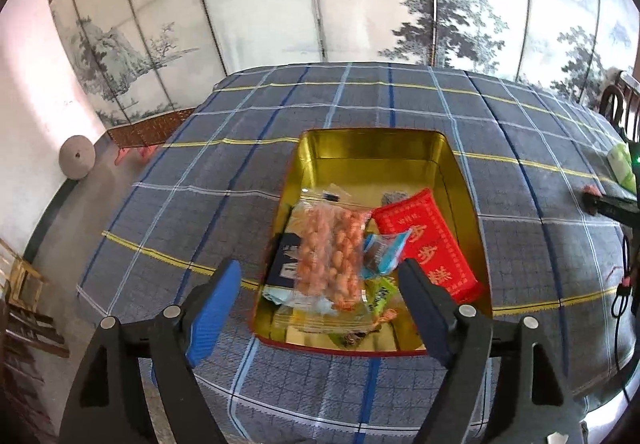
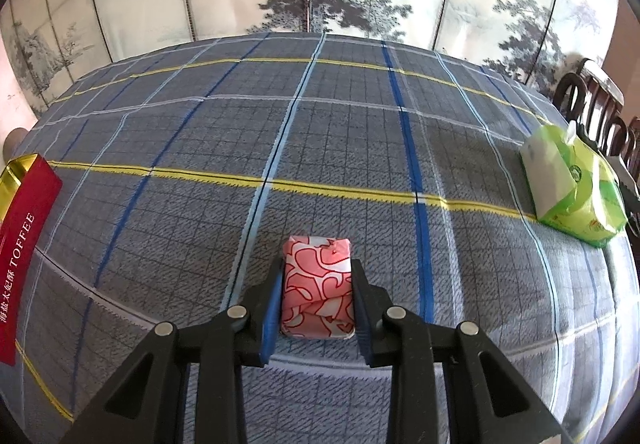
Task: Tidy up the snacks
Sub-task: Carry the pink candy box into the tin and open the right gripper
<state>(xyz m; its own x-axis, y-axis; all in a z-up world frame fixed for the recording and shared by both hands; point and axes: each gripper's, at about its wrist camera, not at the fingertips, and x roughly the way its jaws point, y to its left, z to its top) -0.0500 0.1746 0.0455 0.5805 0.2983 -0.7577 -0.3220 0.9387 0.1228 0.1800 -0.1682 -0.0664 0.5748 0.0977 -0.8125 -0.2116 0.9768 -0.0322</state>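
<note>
Snacks (image 1: 332, 248) overlap in tin (image 1: 376, 143), lower packets half hidden; left gripper (image 1: 320, 296) wide, empty; right gripper (image 2: 316, 284) clamps pink packet (image 2: 318, 280).

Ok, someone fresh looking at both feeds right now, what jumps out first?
Probably the gold-lined tin on the plaid tablecloth, packed with snacks: a clear bag of peanuts on top, a red packet to its right, with the left tongs open above it. Next, the pink-and-red wrapped snack clamped in the right tongs, and the green tissue pack far right.
</note>
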